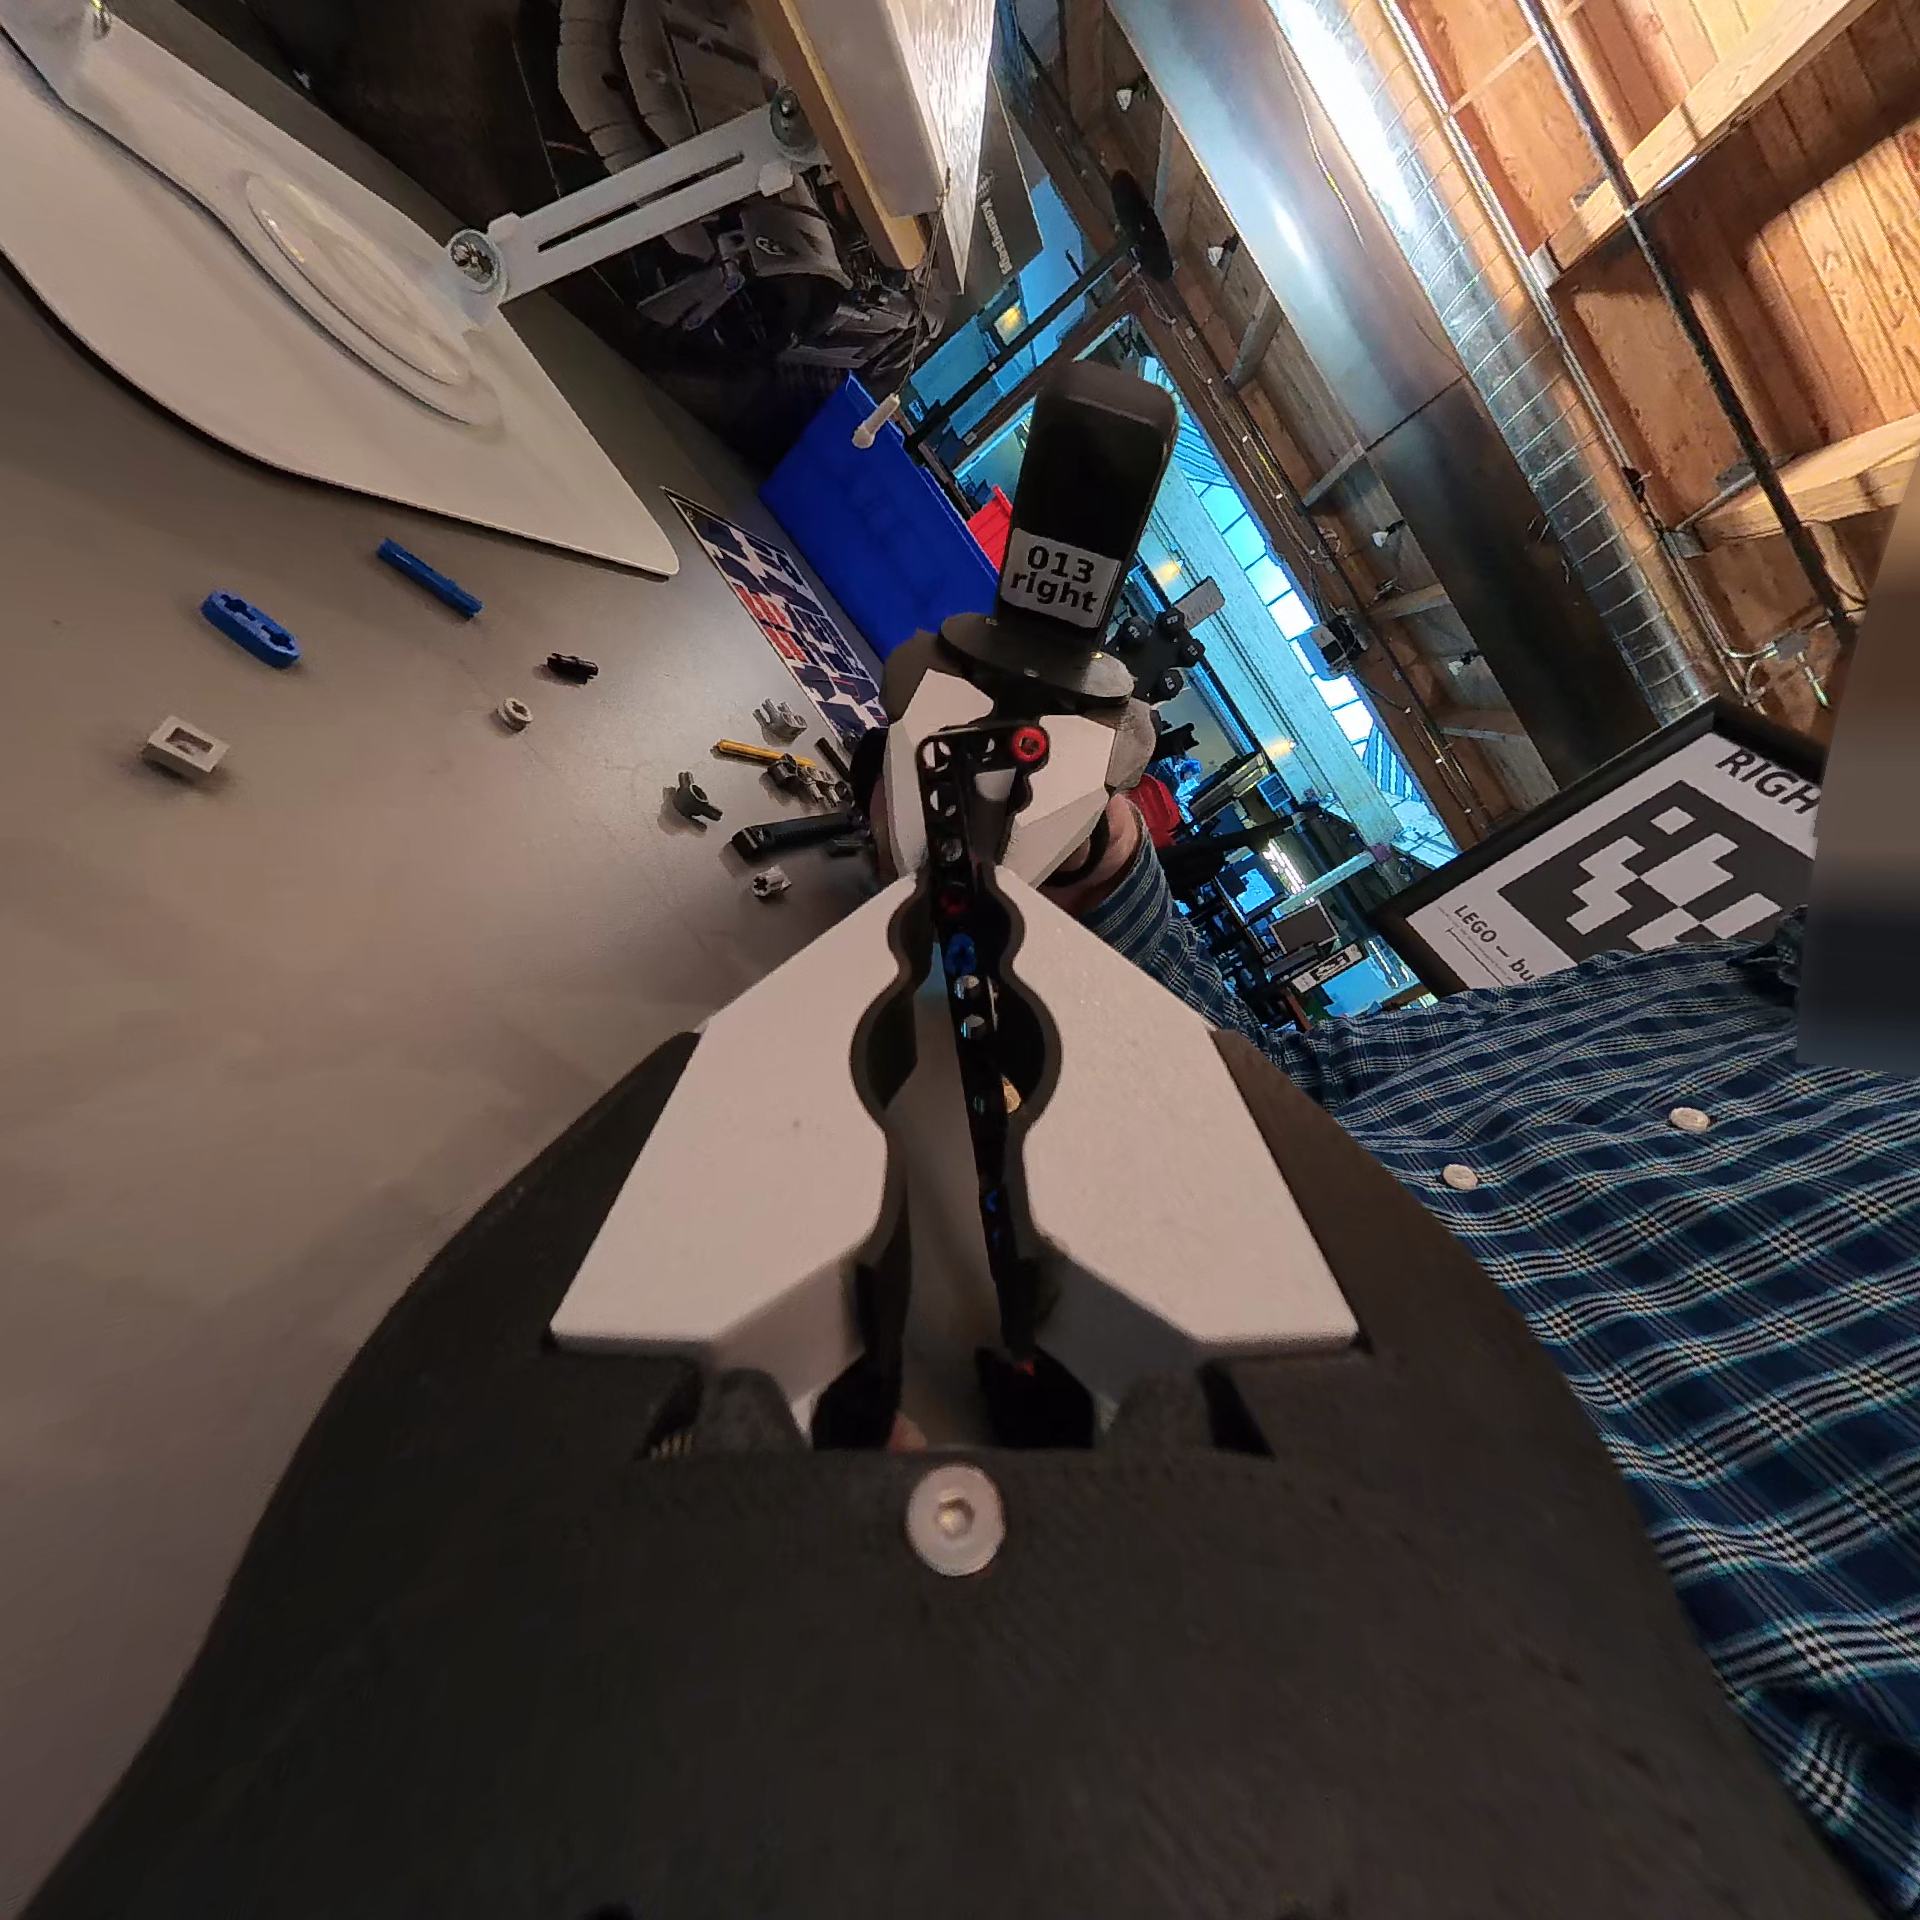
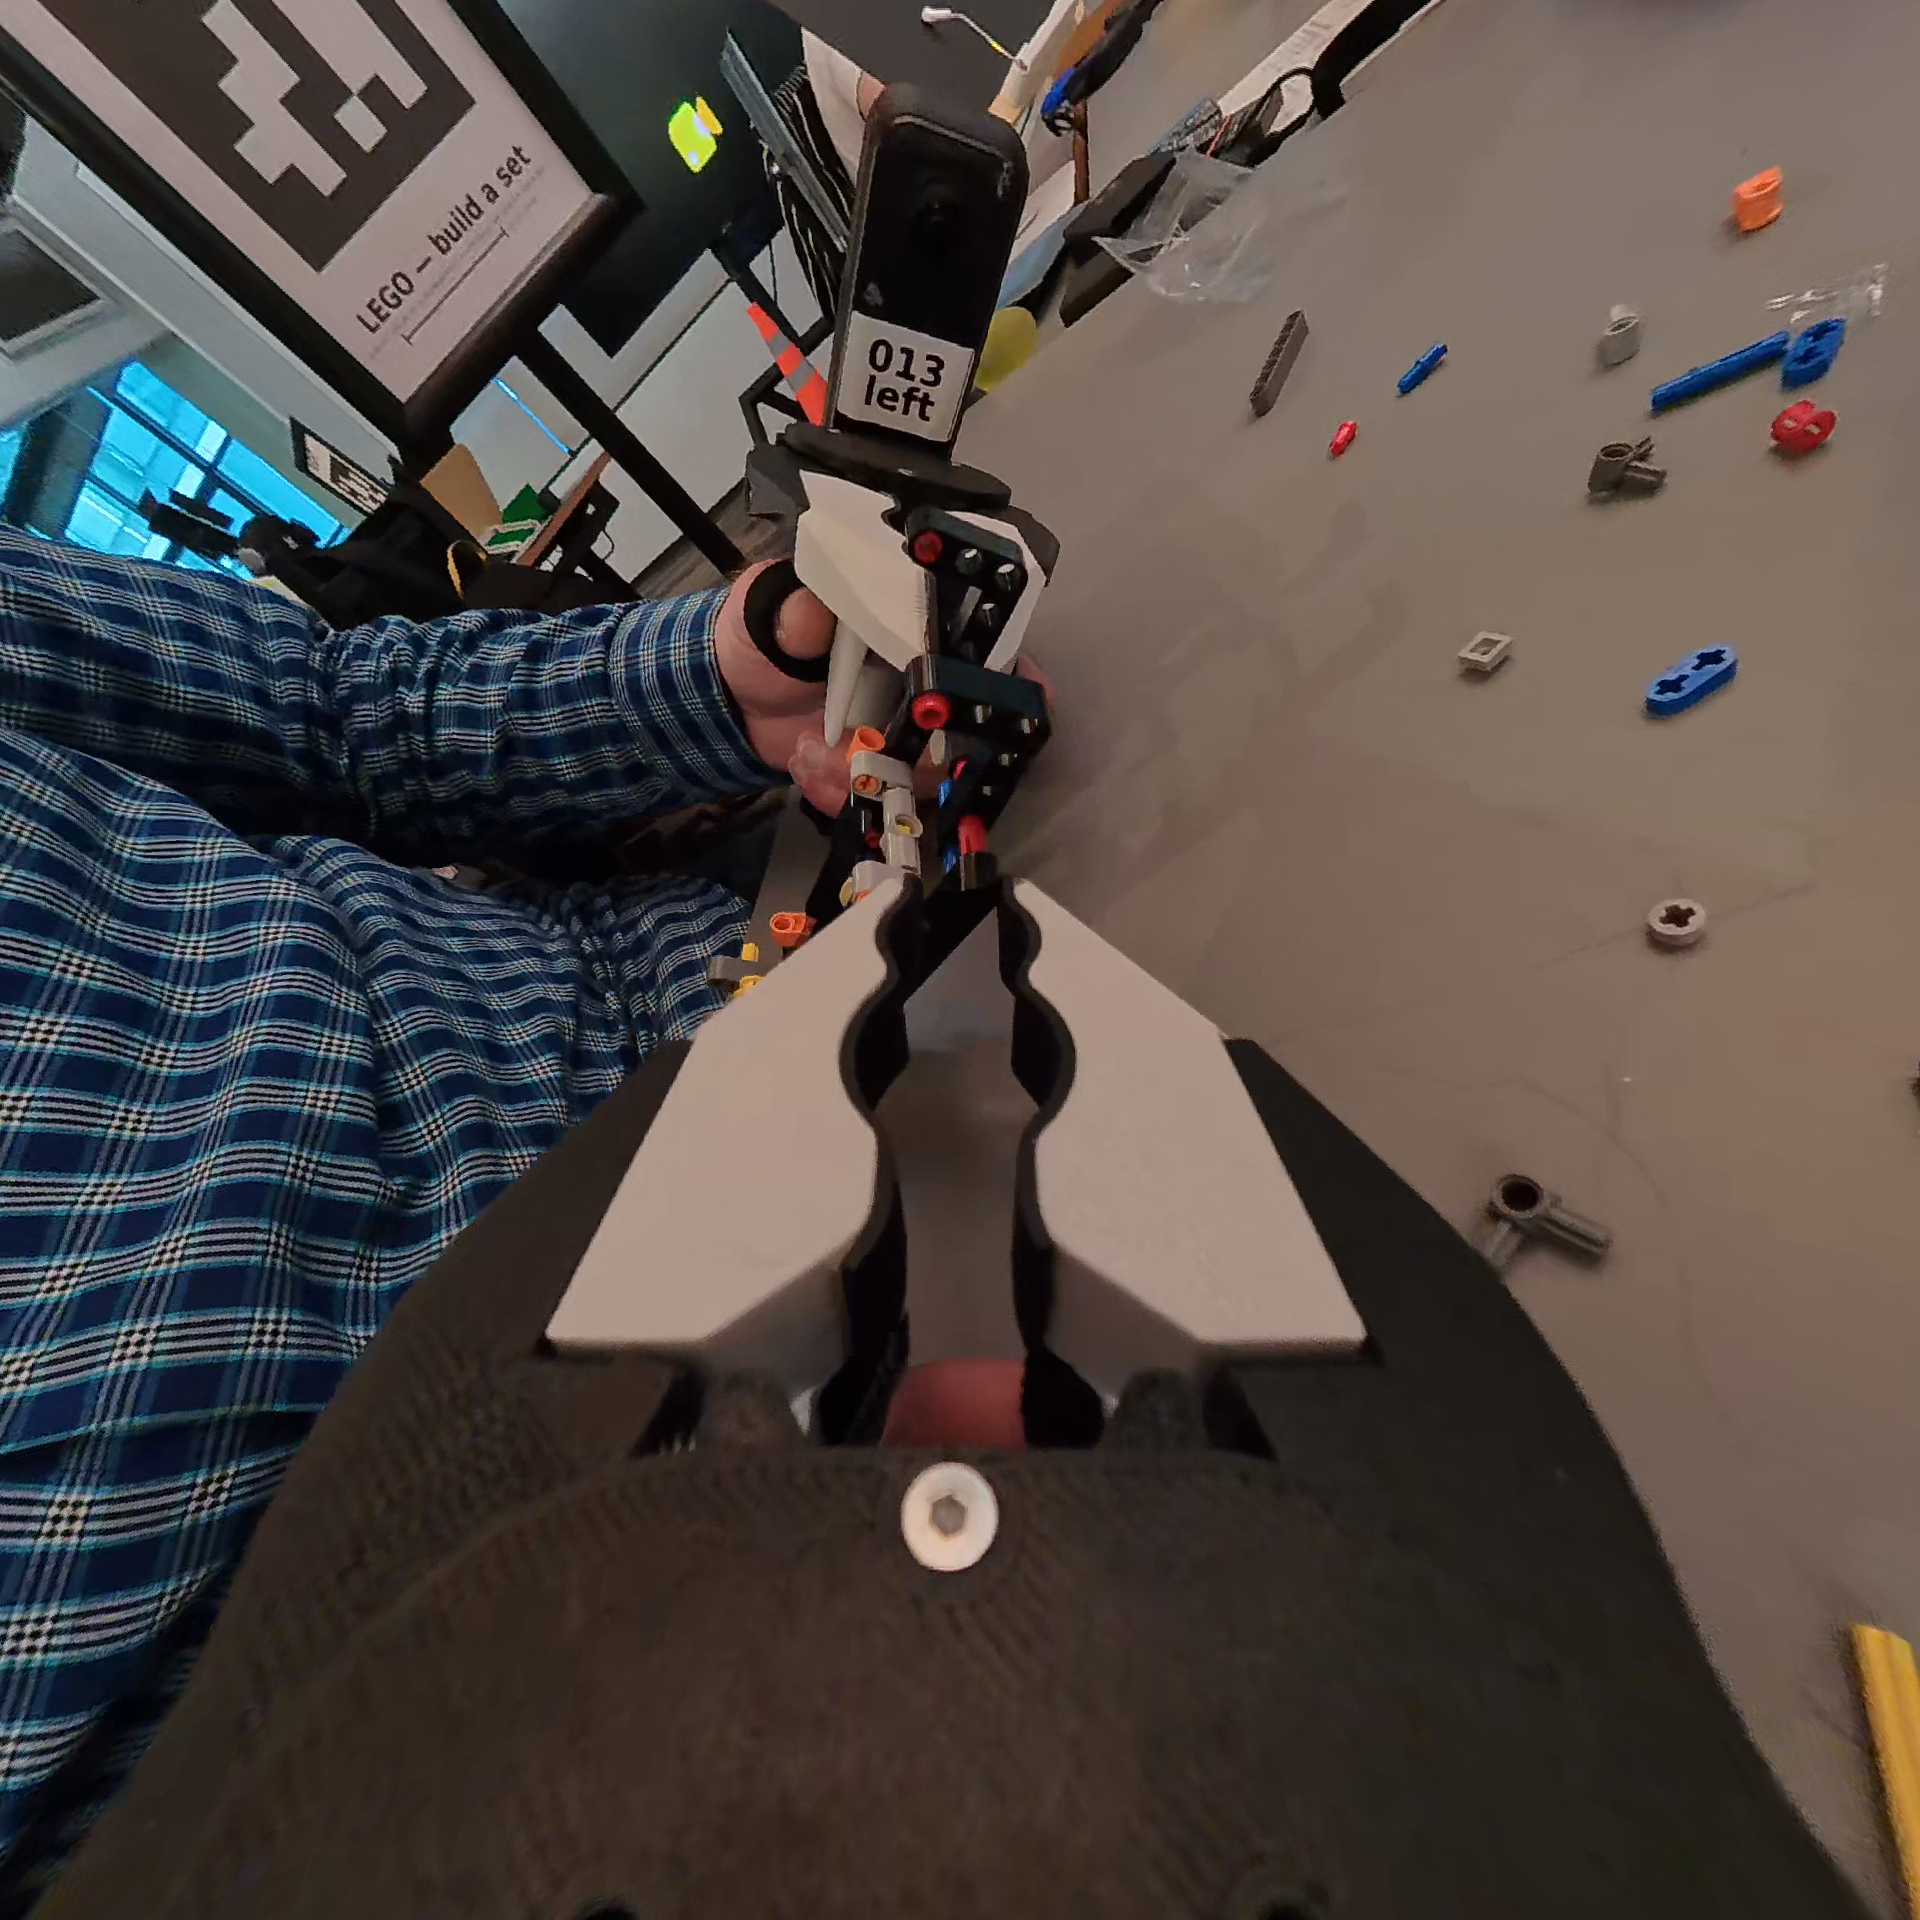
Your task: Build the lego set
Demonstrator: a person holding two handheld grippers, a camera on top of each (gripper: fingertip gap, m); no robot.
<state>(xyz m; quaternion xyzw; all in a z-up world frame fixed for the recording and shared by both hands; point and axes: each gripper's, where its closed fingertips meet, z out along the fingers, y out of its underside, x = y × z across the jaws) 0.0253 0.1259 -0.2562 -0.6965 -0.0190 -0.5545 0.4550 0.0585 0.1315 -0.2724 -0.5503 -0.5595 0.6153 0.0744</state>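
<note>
A long black Technic assembly [image 1: 977, 1049] with red, blue and grey pins is held in the air between both grippers. My left gripper [image 1: 961, 888] is shut on it, and the black beam runs up through its jaws. The right gripper [image 1: 977, 821] faces it and grips the far end beside a red pin [image 1: 1028, 742]. In the right wrist view my right gripper [image 2: 958, 891] is shut on the near end of the assembly [image 2: 977, 717]. The left gripper [image 2: 951, 623] holds the far end there. Grey, orange and yellow connectors [image 2: 883, 790] hang on the assembly's left side.
Loose pieces lie on the grey table [image 2: 1351, 831]: a blue beam [image 2: 1690, 681], a grey round piece [image 2: 1675, 923], a grey connector [image 2: 1543, 1226], a red piece [image 2: 1803, 426], a yellow strip [image 2: 1891, 1766]. A white mat [image 1: 312, 312] lies at the far left. A plaid sleeve [image 2: 364, 707] is close by. The left gripper's tips are roughly 5 centimeters from the right gripper's. Between my right fingertips and the grey connector [image 2: 1543, 1226] there is roughly 10 centimeters. My left wrist view [image 1: 689, 796] looks at it from another angle.
</note>
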